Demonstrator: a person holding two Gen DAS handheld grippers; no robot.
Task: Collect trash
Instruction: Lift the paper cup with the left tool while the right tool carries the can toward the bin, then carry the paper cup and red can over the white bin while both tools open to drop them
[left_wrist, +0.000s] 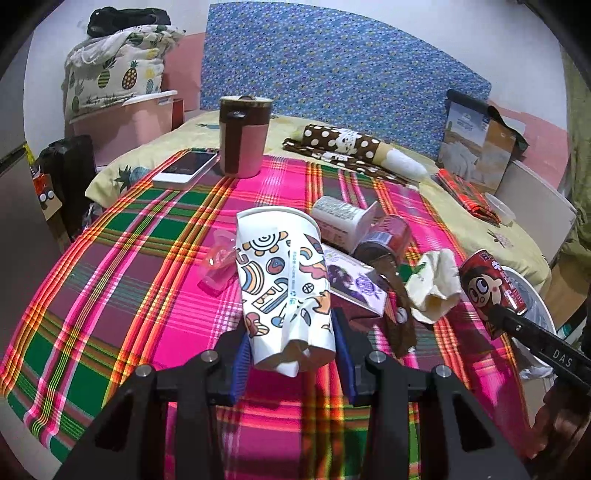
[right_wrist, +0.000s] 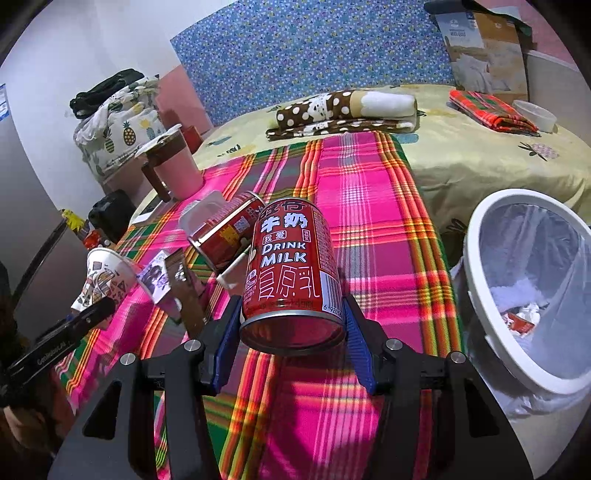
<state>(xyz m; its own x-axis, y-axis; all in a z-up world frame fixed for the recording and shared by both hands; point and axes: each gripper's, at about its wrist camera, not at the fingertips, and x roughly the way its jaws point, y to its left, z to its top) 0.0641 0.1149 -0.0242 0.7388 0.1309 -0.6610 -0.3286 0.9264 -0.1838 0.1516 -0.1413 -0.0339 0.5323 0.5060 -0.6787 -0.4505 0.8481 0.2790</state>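
Note:
My left gripper is shut on a crumpled, patterned paper cup, its blue pads pressing the cup's squashed base just above the plaid cloth. My right gripper is shut on a red milk can, held upright over the cloth. That can also shows at the right edge of the left wrist view. A white bin with a clear liner stands to the right of the bed and has scraps inside. On the cloth lie a second red can, a white tub, a crumpled tissue and a purple wrapper.
A pink-and-brown mug and a phone sit at the cloth's far end. A small pink plastic cup lies left of the paper cup. Folded dotted fabric and a red plaid cloth rest on the yellow sheet behind.

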